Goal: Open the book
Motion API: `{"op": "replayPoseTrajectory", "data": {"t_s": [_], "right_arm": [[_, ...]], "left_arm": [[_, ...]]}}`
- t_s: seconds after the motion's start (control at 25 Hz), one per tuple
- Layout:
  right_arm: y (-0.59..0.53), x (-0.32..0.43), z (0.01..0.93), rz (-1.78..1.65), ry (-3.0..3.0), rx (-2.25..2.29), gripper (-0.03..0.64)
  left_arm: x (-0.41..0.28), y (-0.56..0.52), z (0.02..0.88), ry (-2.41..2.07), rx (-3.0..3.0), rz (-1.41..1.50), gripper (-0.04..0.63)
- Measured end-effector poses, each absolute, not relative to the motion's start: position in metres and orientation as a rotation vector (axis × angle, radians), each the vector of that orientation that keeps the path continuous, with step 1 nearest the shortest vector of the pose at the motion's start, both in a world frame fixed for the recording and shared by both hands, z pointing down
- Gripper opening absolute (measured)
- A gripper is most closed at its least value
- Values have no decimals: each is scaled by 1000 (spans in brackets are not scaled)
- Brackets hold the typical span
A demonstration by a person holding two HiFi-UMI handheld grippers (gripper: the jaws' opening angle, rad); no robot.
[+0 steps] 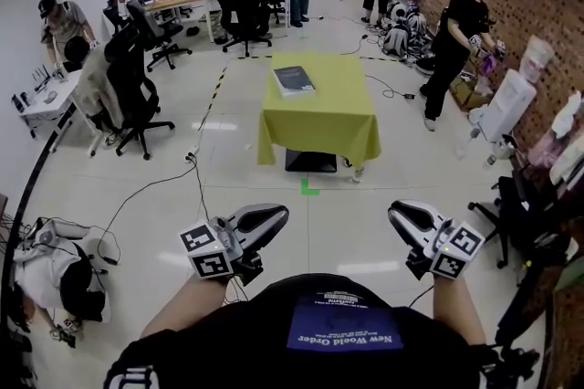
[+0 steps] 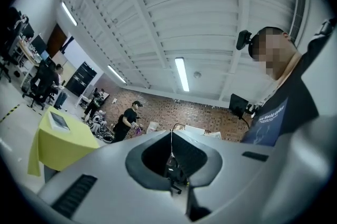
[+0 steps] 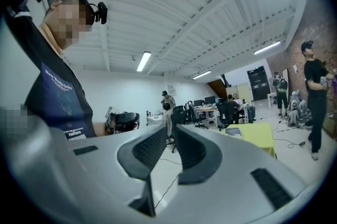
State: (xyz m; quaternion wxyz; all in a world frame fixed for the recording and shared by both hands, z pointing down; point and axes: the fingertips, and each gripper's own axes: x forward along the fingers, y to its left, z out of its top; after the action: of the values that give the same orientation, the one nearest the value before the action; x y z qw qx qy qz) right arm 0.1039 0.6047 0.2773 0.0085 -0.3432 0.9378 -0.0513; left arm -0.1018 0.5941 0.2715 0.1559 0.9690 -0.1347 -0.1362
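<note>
A dark closed book [image 1: 294,78] lies flat near the far left corner of a small table [image 1: 319,118] draped in yellow cloth, well ahead of me across the floor. Both grippers are held close to my body, far from the table. My left gripper [image 1: 266,217] points inward; its tips meet with nothing held [image 2: 170,132]. My right gripper [image 1: 400,215] has its jaws a narrow slit apart, and nothing is between them [image 3: 171,127]. The book [image 2: 59,121] and table [image 2: 58,144] show at the left of the left gripper view. Both also appear small in the right gripper view: book [image 3: 234,132], table [image 3: 258,136].
Cables trail across the white floor [image 1: 164,182]. Office chairs [image 1: 137,95] and desks stand at left. A person in black [image 1: 456,45] stands right of the table by a brick wall. Another person crouches at lower left [image 1: 55,273]. Equipment stands at right [image 1: 529,223].
</note>
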Motion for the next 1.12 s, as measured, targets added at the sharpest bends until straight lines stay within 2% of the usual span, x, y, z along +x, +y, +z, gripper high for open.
{"op": "replayPoseTrajectory", "data": {"t_s": [0.2, 0.56, 1.12], "right_arm": [[557, 65, 278, -176, 2972, -1048, 29], [454, 71, 307, -241, 3011, -928, 44], [281, 162, 281, -126, 3098, -502, 58]], "left_arm": [[-126, 540, 274, -366, 2763, -402, 6], [-124, 464, 311, -484, 2704, -376, 6], [2, 327, 268, -740, 2700, -417, 6]]}}
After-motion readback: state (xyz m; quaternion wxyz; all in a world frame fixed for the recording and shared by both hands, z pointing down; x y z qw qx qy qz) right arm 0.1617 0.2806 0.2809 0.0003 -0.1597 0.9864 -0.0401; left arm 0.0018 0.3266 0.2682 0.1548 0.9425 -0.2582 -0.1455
